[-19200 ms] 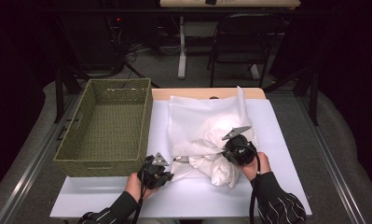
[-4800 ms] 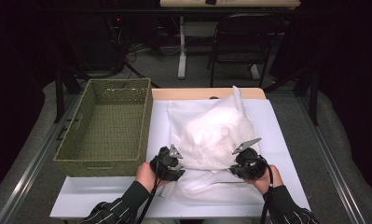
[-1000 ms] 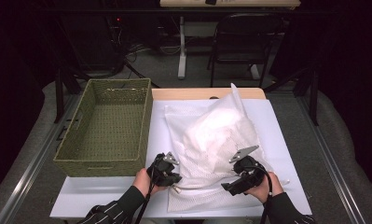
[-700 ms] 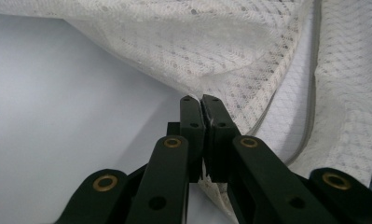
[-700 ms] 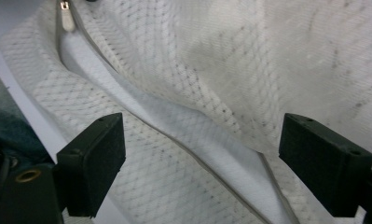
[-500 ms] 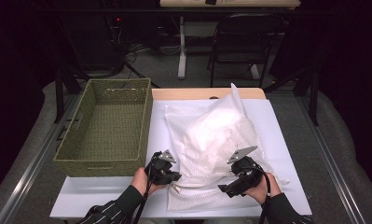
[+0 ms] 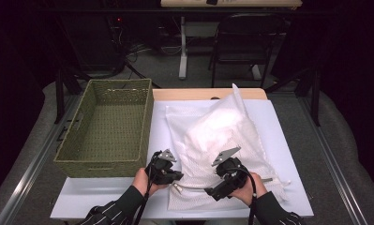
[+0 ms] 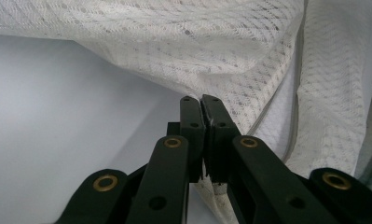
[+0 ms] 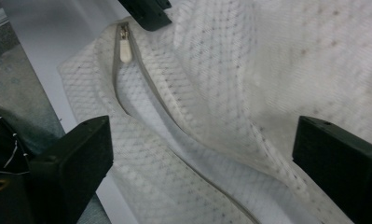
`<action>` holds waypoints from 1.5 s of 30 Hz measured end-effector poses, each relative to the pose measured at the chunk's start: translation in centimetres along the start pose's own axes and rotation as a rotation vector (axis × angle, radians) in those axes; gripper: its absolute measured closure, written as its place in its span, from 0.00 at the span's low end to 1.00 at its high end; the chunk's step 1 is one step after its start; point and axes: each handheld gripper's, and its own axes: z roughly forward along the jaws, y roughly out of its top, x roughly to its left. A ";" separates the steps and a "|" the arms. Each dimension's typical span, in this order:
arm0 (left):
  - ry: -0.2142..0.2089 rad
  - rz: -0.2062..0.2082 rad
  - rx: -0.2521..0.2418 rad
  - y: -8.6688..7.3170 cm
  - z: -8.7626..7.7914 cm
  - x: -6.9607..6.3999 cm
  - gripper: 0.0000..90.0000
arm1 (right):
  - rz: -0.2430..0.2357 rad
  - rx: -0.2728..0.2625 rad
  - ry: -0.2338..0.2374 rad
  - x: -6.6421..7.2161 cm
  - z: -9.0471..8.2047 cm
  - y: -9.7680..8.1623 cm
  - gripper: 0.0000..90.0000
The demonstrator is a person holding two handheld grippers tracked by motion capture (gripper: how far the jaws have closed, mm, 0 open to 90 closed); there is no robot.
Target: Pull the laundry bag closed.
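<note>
A white mesh laundry bag (image 7: 222,136) lies bulging on the white mat, its grey zipper (image 7: 191,187) running along the near edge. My left gripper (image 7: 177,180) is shut on the bag's corner by the zipper end; in the left gripper view the pads (image 8: 201,100) pinch mesh (image 8: 249,56). My right gripper (image 7: 213,192) hovers over the zipper with its jaws wide; they have just been opening. In the right gripper view the gripper (image 9: 207,158) straddles the partly open zipper without pressing it. The zipper pull (image 9: 125,49) lies near the left gripper's tip (image 9: 148,11).
A woven green basket (image 7: 105,164), with nothing in it, stands to the left of the bag on the mat (image 7: 287,126). The table's wooden far edge (image 7: 198,93) shows behind the bag. Beyond it stand a chair (image 7: 243,51) and dark floor.
My right gripper has slid left along the bag's near edge toward the left gripper. The left gripper has kept its hold in place.
</note>
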 end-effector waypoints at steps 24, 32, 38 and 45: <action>-0.031 -0.032 -0.055 1.0 -0.6 0.0 0.97 | -0.059 0.014 0.086 3.4 3.8 3.6 0.55; -0.034 -0.038 -0.050 0.8 -0.6 0.1 0.97 | -0.069 0.056 0.087 4.4 7.0 4.4 0.68; -0.038 -0.041 -0.027 0.3 -0.4 0.4 0.97 | -0.049 0.075 0.061 4.5 8.5 4.6 0.84; -0.034 -0.070 0.003 -0.4 -0.5 1.0 0.90 | -0.063 0.099 0.050 4.8 9.3 4.2 0.93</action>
